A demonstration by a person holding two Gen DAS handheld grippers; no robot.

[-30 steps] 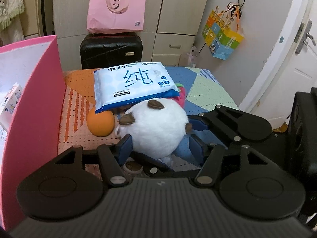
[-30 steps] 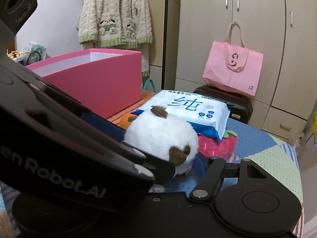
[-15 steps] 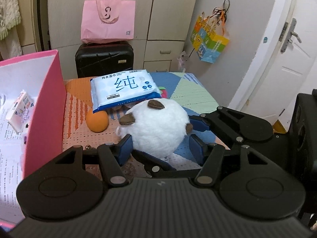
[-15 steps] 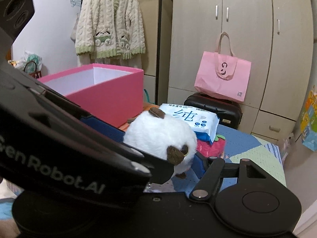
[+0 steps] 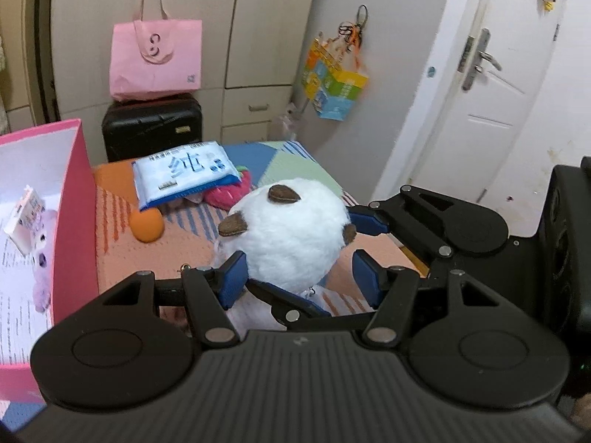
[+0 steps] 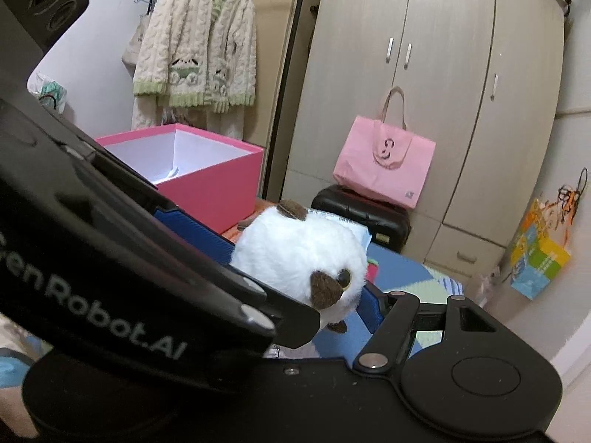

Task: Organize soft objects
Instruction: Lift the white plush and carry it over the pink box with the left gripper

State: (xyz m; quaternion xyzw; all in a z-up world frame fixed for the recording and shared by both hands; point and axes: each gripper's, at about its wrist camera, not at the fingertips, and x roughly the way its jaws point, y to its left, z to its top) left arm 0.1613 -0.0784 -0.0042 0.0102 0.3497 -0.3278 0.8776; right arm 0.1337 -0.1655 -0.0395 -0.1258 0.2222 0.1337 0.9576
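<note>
A round white plush toy (image 5: 291, 229) with brown ears is held in the air above the table by both grippers. My left gripper (image 5: 301, 277) has its blue pads on the plush's lower sides. My right gripper (image 6: 295, 269) is shut on the same plush (image 6: 303, 254), its left finger hidden behind the left gripper's body. On the table lie a wet-wipes pack (image 5: 184, 171), a red strawberry plush (image 5: 227, 192) under it and an orange ball (image 5: 147, 223). A pink box (image 5: 75, 199) stands at the left.
The pink box (image 6: 207, 181) holds a small carton (image 5: 26, 217) and a pale purple plush (image 5: 42, 265). A black suitcase (image 5: 151, 125) with a pink tote bag (image 5: 155, 59) stands behind the table. A white door (image 5: 491, 85) is at the right.
Both grippers have lifted the white plush up and back from the table. The wipes pack, ball and box now look lower and farther away.
</note>
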